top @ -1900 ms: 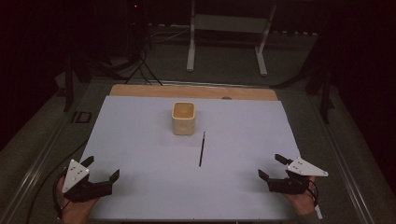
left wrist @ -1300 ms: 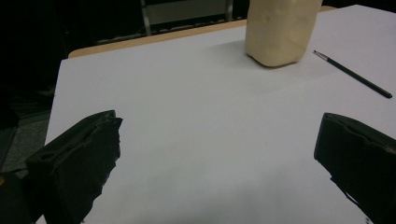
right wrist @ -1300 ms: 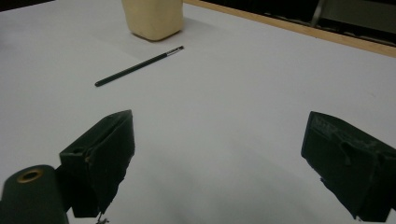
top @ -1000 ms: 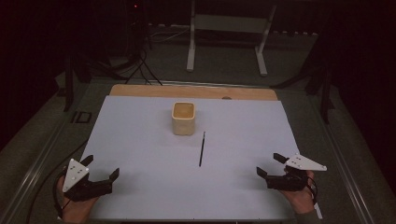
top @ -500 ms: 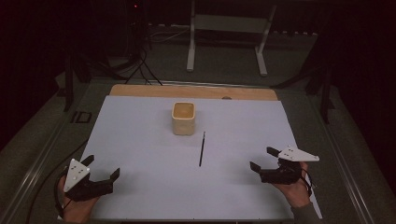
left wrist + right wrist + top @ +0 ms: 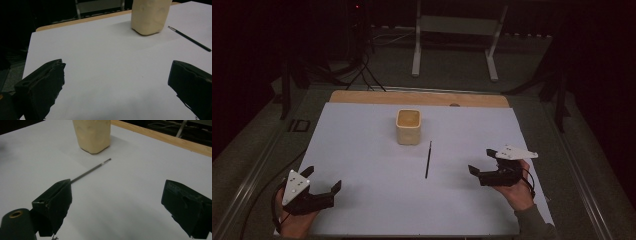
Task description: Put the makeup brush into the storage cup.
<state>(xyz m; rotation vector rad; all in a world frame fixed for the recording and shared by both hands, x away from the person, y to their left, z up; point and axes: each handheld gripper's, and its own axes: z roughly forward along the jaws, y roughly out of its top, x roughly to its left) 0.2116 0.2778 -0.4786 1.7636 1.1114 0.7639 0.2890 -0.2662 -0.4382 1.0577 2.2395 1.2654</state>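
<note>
A big white sheet (image 6: 362,150) covers the bench (image 6: 422,97), and a strip of wood shows along its far edge at 12 o'clock. A small cream cup (image 6: 408,126) stands up near the middle of the sheet. A thin dark stick (image 6: 428,159) lies flat just beside the cup, toward 5 o'clock, not touching it. The left tool (image 6: 323,180) sits at 7 o'clock near the sheet's near edge, jaws spread wide and holding nothing. The right tool (image 6: 482,161) sits at 4 o'clock, jaws spread wide too, with the stick near it. Lots of bare sheet lies between both tools and the cup.
</note>
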